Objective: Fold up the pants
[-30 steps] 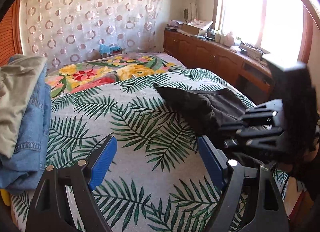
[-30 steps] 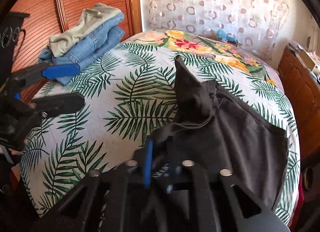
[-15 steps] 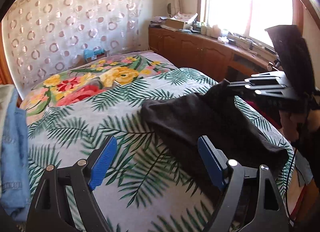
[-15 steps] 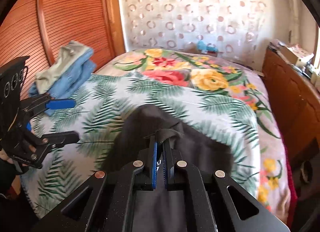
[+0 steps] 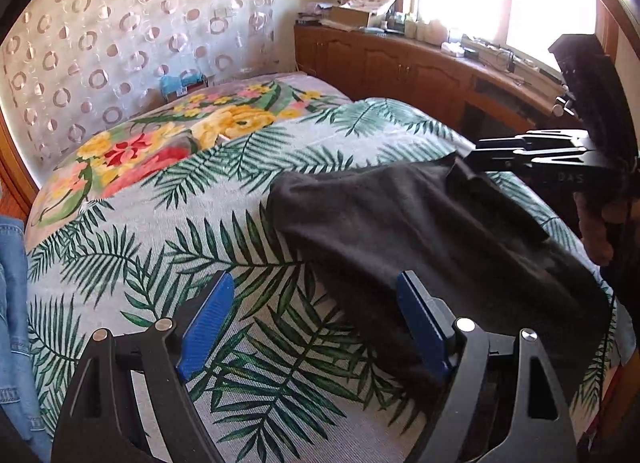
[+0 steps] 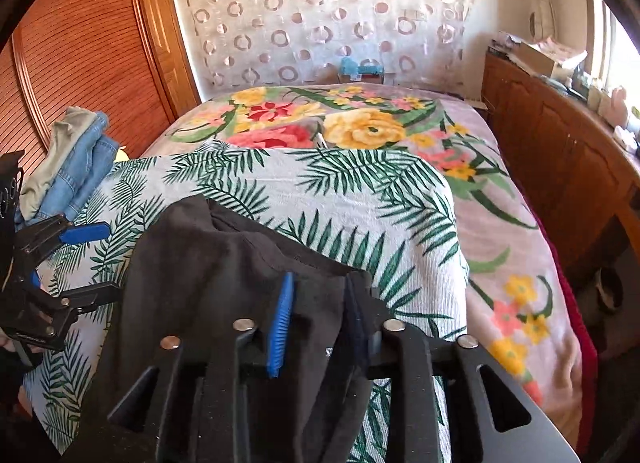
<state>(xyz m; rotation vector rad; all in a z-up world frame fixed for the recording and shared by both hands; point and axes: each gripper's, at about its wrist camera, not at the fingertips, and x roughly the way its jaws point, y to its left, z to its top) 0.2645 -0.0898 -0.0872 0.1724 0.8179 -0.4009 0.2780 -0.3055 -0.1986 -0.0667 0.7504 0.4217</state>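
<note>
Black pants (image 5: pixel 420 223) lie bunched on the bed's (image 6: pixel 360 191) right half, hem near the rt edge. Right gripper (image 6: pixel 320 327) has just been opening, cloth between its pads but no longer pinched. Left gripper (image 5: pixel 316 323) spread wide, empty, at the pants' near edge. Bare leaf-print sheet to the left; jeans (image 6: pixel 80 171) far left.

The right claw (image 6: pixel 320 315) is sitting over the black pants (image 6: pixel 208 271), its jaws having just been opening, with dark cloth lying between them and draping over the far finger. The pants are lying bunched on the bed (image 6: pixel 360 199), on the palm-leaf sheet. Left of the pants, the left claw (image 6: pixel 92 259) is hovering with jaws apart. Beyond it, a folded clothes pile (image 6: pixel 68 159) is resting at the bed's left edge.
</note>
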